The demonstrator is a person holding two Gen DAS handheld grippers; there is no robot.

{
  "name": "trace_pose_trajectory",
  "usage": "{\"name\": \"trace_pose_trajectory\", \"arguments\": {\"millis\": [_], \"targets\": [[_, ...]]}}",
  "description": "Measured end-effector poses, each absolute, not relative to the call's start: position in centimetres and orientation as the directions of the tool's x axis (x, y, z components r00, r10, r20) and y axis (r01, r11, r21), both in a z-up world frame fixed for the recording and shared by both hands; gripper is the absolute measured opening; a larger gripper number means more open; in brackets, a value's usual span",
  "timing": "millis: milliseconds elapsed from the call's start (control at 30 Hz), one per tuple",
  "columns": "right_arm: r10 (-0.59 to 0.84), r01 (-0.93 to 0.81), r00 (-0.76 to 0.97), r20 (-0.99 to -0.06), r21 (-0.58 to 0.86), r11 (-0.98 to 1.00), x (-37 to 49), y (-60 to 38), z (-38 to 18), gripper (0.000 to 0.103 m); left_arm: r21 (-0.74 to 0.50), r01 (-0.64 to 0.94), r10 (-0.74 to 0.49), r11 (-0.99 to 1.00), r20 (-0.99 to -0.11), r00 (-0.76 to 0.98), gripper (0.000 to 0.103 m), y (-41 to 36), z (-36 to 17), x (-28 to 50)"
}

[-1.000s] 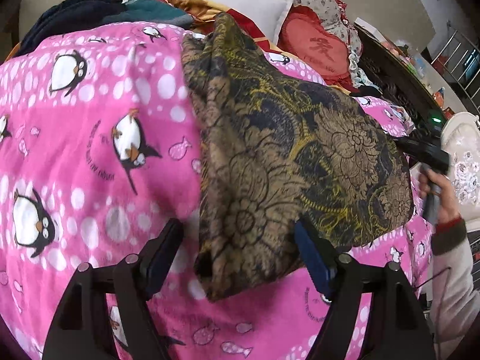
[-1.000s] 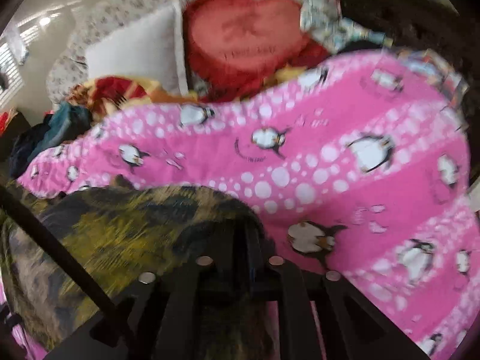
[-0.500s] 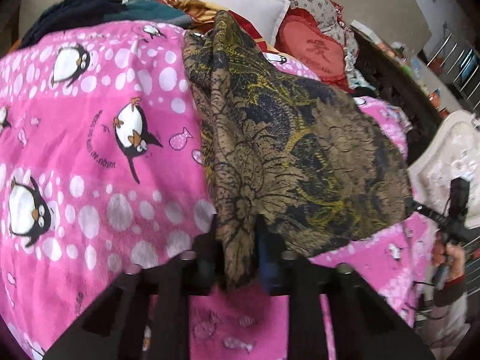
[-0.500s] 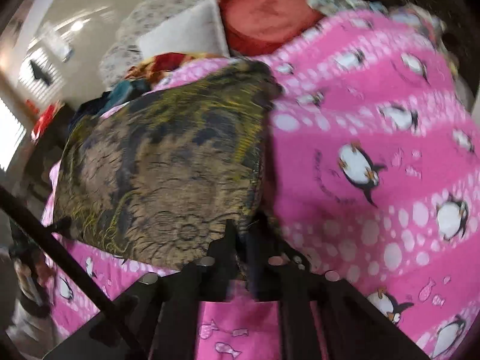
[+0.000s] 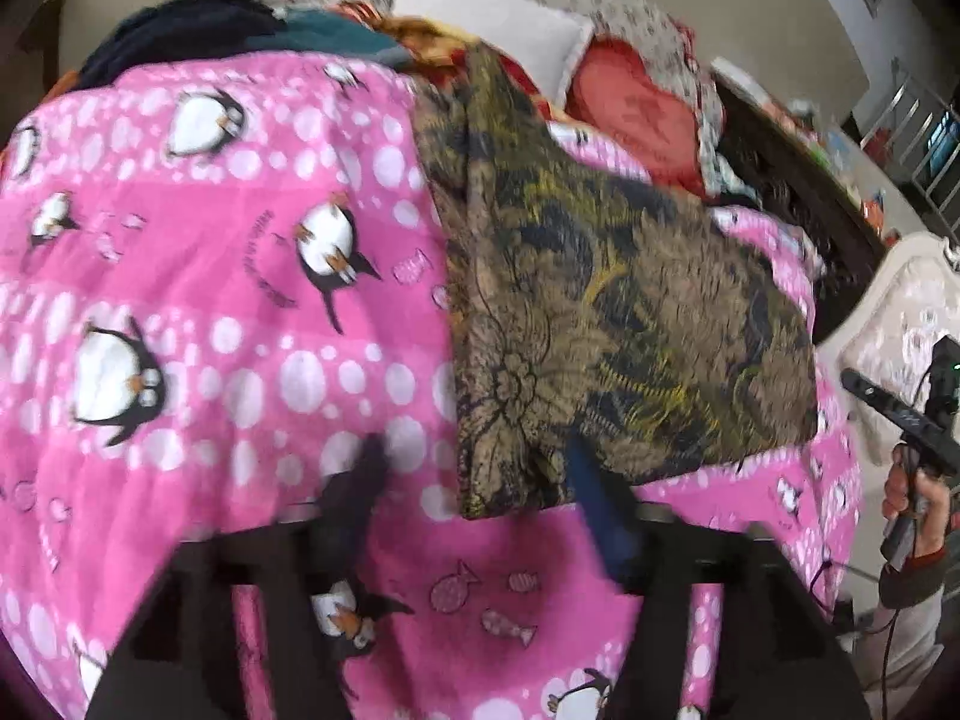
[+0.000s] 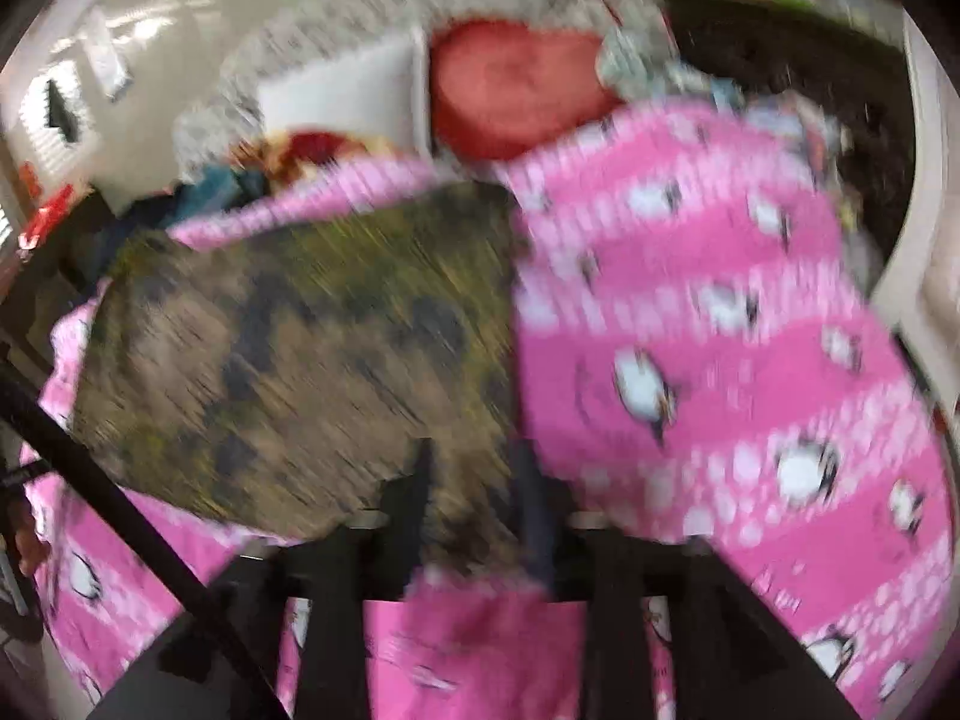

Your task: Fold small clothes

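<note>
Left wrist view gives us one pink penguin-print blanket (image 5: 198, 276) across the bed, and on it one folded brown-and-gold floral garment (image 5: 600, 324) running from twelve o'clock down to five o'clock. Behind, toward one o'clock, we count one white pillow (image 5: 486, 18) and one red heart cushion (image 5: 630, 108). Our left gripper (image 5: 474, 486) has its two fingers spread, the garment's near corner lying between them. Our right gripper (image 6: 477, 480) shows two fingers parted at the garment's near edge; blur keeps us from telling whether they pinch it.
</note>
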State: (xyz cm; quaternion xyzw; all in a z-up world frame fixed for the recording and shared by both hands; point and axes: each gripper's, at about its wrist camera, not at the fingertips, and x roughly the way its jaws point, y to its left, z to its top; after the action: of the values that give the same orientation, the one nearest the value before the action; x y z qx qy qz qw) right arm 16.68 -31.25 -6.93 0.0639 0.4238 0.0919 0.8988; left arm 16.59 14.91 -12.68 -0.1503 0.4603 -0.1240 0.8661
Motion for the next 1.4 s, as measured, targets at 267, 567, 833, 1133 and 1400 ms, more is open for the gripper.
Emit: {"name": "trace_pose_trajectory", "arguments": {"millis": [267, 567, 833, 1133, 1400], "targets": [[0.492, -0.395, 0.538, -0.685, 0.31, 0.865, 24.0, -13.4, -3.1, 0.078, -0.356, -0.016, -0.271, 0.934, -0.739, 0.616, 0.082, 13.5, -13.0, 16.8], [0.47, -0.474, 0.417, -0.778, 0.255, 0.843, 30.1, 4.8, -6.9, 0.086, -0.478, 0.026, -0.383, 0.878, -0.669, 0.637, 0.102, 13.7, -15.2, 17.5], [0.326, -0.505, 0.486, -0.811, 0.043, 0.862, 30.6, 7.0, -10.2, 0.058, -0.542, 0.049, -0.441, 0.839, -0.625, 0.644, 0.103, 14.8, -15.6, 17.9], [0.568, -0.477, 0.442, -0.695, 0.354, 0.804, 29.6, -2.7, -3.9, 0.019, -0.475, 0.236, -0.501, 0.848, -0.574, 0.648, 0.011, 12.1, -11.7, 15.4], [0.576, -0.443, 0.515, -0.635, 0.379, 0.813, 28.2, -13.4, 0.8, 0.018, -0.394, 0.472, -0.614, 0.789, -0.544, 0.573, 0.011, 1.9, -5.9, 15.1]]}}
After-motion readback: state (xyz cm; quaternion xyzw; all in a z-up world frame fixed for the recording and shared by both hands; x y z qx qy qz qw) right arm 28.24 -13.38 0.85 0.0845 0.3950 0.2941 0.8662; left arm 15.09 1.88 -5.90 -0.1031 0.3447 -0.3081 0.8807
